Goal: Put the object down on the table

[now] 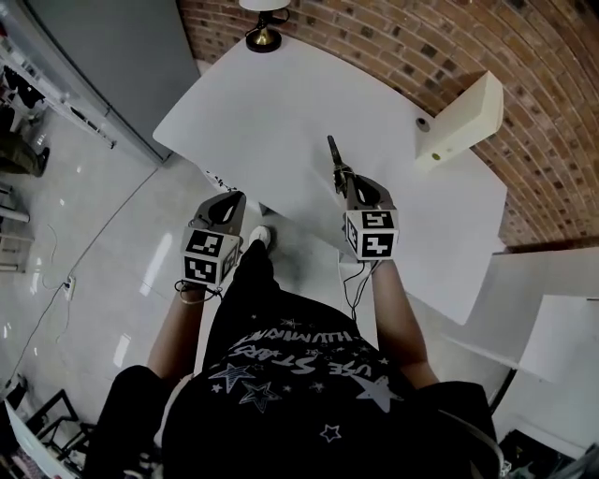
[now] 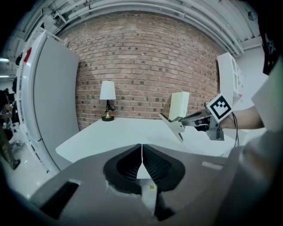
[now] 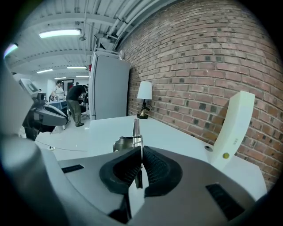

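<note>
A slim metal tool (image 1: pixel 334 155) sticks forward out of my right gripper (image 1: pixel 348 183), which is shut on its rear end. In the right gripper view the tool (image 3: pixel 135 131) stands edge-on between the pads of the right gripper (image 3: pixel 140 152). From the left gripper view the tool (image 2: pixel 174 125) hangs tilted a little above the white table (image 2: pixel 110 134), apart from it. My left gripper (image 1: pixel 236 200) is held off the table's near edge (image 1: pixel 281 103). Its jaws meet with nothing between them (image 2: pixel 142 152).
A small lamp (image 1: pixel 263 28) stands at the table's far end. A cream upright box (image 1: pixel 463 117) sits at the right by the brick wall (image 1: pixel 393 42). A grey cabinet (image 2: pixel 53 101) stands to the left. People (image 3: pixel 73 103) are far off across the shiny floor.
</note>
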The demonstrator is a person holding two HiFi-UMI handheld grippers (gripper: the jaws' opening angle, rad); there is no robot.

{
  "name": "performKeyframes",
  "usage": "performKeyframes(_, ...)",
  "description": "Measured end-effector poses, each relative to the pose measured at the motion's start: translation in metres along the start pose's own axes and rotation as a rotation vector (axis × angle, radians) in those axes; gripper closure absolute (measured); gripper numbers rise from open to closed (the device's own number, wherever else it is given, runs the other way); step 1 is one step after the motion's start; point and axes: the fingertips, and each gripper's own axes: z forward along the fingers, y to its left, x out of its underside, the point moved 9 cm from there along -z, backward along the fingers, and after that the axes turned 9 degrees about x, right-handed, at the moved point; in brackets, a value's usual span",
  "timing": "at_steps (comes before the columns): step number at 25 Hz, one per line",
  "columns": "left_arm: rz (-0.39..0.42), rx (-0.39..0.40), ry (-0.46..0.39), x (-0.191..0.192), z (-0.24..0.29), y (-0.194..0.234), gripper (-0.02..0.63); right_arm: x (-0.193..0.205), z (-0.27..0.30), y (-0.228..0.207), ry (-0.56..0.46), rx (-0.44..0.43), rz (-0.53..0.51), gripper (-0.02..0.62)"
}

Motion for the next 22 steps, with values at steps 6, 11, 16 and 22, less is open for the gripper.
performKeyframes(6, 0.01, 0.081, 0.044, -0.04, 0.053, 0.064, 0.584, -0.043, 0.064, 0.004, 0.057, 0.056, -0.119, 0.583)
performKeyframes(11, 0.012, 0.127, 0.067, -0.066, 0.093, 0.114, 0.584, -0.072, 0.115, 0.014, 0.093, 0.098, -0.268, 0.582)
performKeyframes(16, 0.022, 0.16, 0.072, -0.082, 0.126, 0.152, 0.584, -0.086, 0.164, 0.021, 0.152, 0.133, -0.388, 0.581)
performKeyframes(22, 0.021, 0.19, 0.091, -0.094, 0.158, 0.189, 0.584, -0.097, 0.216, 0.021, 0.225, 0.17, -0.521, 0.581)
